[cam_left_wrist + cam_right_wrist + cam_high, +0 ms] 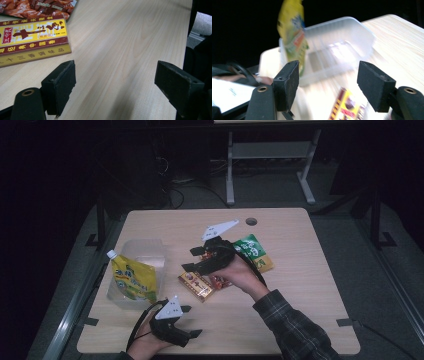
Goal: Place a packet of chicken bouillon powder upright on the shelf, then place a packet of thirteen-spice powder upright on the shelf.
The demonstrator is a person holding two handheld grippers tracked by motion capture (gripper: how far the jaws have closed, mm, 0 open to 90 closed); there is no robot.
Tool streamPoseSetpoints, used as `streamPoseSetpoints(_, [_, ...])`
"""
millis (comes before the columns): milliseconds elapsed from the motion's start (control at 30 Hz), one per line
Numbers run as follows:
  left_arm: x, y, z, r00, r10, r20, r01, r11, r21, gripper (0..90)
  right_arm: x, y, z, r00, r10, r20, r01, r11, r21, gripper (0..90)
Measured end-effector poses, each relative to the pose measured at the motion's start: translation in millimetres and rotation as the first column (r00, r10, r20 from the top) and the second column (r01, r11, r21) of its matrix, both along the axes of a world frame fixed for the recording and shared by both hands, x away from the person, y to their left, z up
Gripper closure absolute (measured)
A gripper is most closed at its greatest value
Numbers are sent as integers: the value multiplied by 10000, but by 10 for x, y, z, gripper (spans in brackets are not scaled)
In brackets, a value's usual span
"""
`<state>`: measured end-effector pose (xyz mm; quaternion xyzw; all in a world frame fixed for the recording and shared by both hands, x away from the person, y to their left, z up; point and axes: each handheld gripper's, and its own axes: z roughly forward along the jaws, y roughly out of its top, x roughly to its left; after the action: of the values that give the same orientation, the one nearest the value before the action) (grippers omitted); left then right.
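Both grippers' fingers are spread, gripping nothing: our right gripper (192,259) hovers mid-surface over the yellow-red packet (196,285), left gripper (192,321) at the near edge. Blurred, it may nudge the packet aside.

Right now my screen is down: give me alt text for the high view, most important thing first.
A person's right gripper, jaws open, hangs over a yellow-and-red packet mid-table, with a green packet just behind. The left gripper, also open, rests near the table's front edge. At left, a yellow spouted pouch sits in a clear plastic tub.
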<state>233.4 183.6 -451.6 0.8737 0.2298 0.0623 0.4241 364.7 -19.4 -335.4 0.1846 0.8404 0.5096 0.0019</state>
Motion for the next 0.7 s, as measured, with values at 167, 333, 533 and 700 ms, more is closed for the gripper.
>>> streamPoseSetpoints(167, [9,-2,6,10000,-8,-45,8,9999,114,166,35,-302,-193,9953,-970,-21,970,9952,-128,336])
streamPoseSetpoints(333, [28,-16,-5,9999,-104,86,103,9999,131,165,52,-442,-293,9871,-1591,150,1595,9866,-343,332])
streamPoseSetpoints(533, [29,-8,1,10000,57,-32,-58,10000,-74,165,91,-608,-487,9712,-2345,412,2375,9665,-975,330])
streamPoseSetpoints(700, [22,5,11,10000,60,12,-60,10000,34,165,175,-718,-642,9565,-2895,366,2917,9448,-1494,358])
